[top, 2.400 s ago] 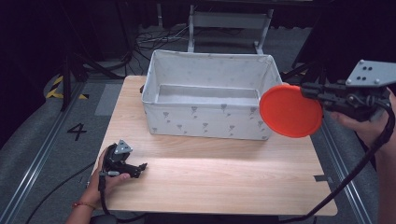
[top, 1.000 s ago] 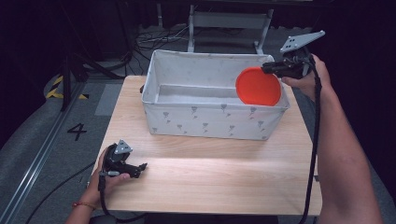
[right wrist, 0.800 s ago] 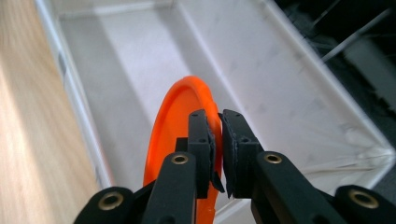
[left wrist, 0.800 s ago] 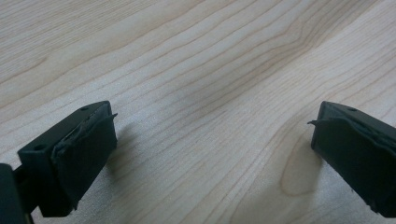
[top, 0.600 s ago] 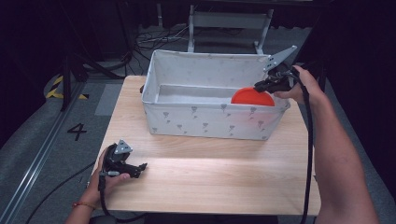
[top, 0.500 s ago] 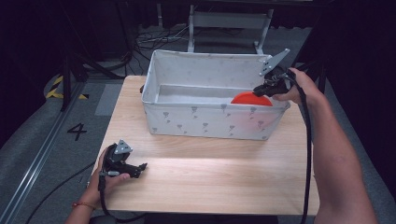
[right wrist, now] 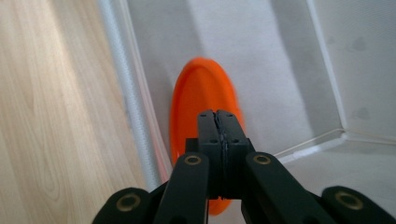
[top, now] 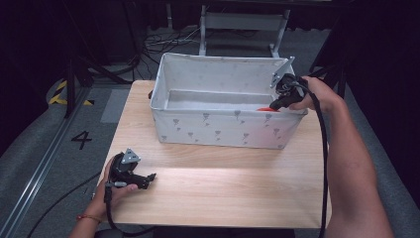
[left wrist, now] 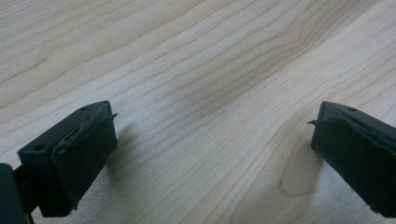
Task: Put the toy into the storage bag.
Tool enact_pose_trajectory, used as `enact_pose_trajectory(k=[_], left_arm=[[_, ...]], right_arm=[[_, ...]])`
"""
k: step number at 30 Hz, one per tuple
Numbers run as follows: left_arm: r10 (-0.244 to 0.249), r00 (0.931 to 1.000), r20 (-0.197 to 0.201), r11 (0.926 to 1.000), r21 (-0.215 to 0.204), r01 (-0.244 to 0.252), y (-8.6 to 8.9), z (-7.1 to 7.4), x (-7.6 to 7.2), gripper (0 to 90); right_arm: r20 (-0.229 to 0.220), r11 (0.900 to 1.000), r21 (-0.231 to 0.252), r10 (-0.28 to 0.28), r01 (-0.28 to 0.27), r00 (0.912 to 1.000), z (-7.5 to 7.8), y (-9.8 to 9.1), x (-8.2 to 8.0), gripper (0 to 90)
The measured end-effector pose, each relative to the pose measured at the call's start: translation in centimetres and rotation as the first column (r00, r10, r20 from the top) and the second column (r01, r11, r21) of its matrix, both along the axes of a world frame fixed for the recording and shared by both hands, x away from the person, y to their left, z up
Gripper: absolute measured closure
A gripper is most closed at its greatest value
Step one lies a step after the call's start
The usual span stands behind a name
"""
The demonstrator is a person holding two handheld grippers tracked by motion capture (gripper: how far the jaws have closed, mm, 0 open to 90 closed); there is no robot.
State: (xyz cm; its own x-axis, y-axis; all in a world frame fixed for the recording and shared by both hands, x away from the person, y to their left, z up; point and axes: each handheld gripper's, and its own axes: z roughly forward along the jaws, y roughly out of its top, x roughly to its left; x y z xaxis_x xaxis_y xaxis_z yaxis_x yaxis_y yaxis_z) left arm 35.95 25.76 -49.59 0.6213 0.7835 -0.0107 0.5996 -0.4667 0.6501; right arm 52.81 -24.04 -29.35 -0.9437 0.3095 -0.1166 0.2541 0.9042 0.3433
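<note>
Spread claw [left wrist: 212, 161] over table [left wrist: 196, 60]

Left hand-held gripper [top: 146, 178] gapes wide; right hand-held gripper [top: 274, 105] (arm outstretched) clamped.

Readable marks: one. Numeral "4" [top: 81, 140], dark, on the grey floor [top: 44, 148] left of the table [top: 223, 188], near its left edge. No other legible text.

Light wooden bench [top: 223, 191] on a grey floor [top: 44, 148] marked "4" [top: 80, 140]. Black cables [top: 163, 42] and a grey metal frame [top: 242, 22] lie beyond its far edge.
</note>
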Motion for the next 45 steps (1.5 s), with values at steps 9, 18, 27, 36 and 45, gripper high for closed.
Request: enact_pose_trajectory(k=[9, 18, 27, 36, 45], left_arm=[[0.0, 1.0, 0.0, 1.0, 0.0, 0.0, 0.0, 0.0, 0.0, 0.5], [0.0, 1.0, 0.0, 1.0, 0.0, 0.0, 0.0, 0.0, 0.0, 0.5], [0.0, 1.0, 0.0, 1.0, 0.0, 0.0, 0.0, 0.0, 0.0, 0.6], [0.0, 1.0, 0.0, 1.0, 0.0, 0.0, 0.0, 0.0, 0.0, 0.6], [0.001, 1.0, -0.003, 1.0, -0.006, -0.001, 0.0, 0.0, -0.1, 0.7]], right_arm=[[0.024, 0.9996, -0.013, -0.023, 0.023, 0.9995, -0.2, 0.1, -0.2, 80.0], [0.136, 0.9826, 0.166, -0.106, 0.083, 0.9849, 0.8, -1.6, -1.7, 67.8], [0.203, 0.8911, 0.419, -0.278, 0.173, 0.9387, 2.5, -3.4, -5.1, 55.8], [0.256, 0.8566, 0.459, -0.381, 0.235, 0.8883, 2.3, -4.0, -8.5, 39.2], [0.291, 0.8476, 0.466, -0.418, 0.254, 0.8606, 1.6, -4.5, -11.3, 31.7]])
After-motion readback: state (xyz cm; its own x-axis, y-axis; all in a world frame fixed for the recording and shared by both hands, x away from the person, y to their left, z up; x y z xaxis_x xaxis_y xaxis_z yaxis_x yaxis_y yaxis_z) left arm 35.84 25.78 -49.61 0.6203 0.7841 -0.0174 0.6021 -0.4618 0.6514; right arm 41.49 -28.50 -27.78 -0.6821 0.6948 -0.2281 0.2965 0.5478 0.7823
